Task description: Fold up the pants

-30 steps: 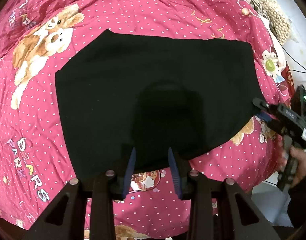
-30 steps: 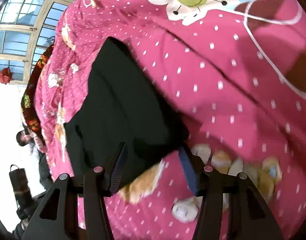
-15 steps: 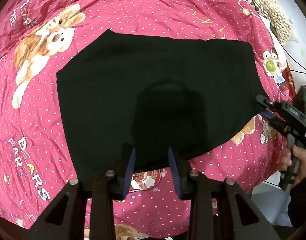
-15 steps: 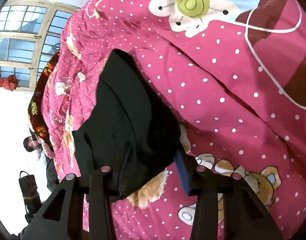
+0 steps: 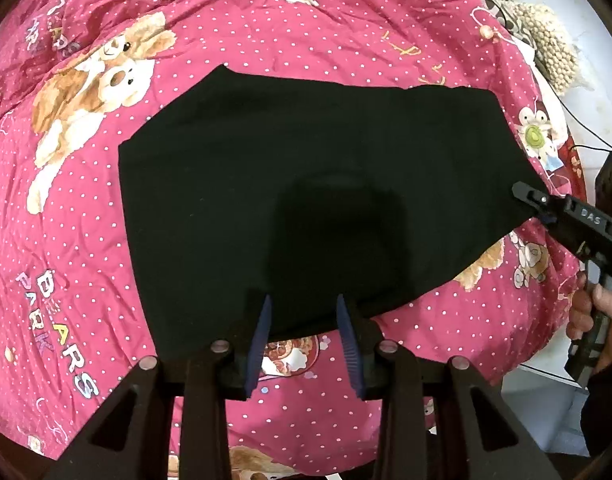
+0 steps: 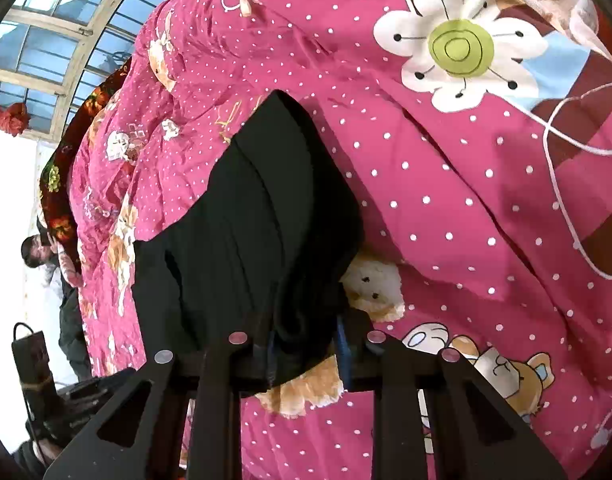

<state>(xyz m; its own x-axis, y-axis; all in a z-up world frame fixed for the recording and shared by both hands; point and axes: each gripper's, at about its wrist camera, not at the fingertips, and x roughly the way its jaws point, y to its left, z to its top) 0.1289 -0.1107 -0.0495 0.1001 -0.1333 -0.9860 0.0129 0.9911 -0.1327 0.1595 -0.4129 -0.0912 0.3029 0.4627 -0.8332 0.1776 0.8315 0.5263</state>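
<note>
Black pants (image 5: 306,184) lie folded flat on a pink dotted quilt (image 5: 266,28). My left gripper (image 5: 304,312) is open, its blue-padded fingers straddling the near hem without holding it. My right gripper (image 5: 541,210) is at the pants' right corner in the left wrist view. In the right wrist view the right gripper (image 6: 306,344) has closed on that corner of the pants (image 6: 266,232), and the cloth bunches between its fingers.
The quilt (image 6: 445,208) covers a bed and drops off at the near and right edges. A beaded cushion (image 5: 549,52) and cables lie at the far right. A window (image 6: 54,44) and a person (image 6: 50,256) are behind the bed.
My right gripper moved onto the pants' right corner and closed its fingers on it. My left gripper stayed open at the near hem.
</note>
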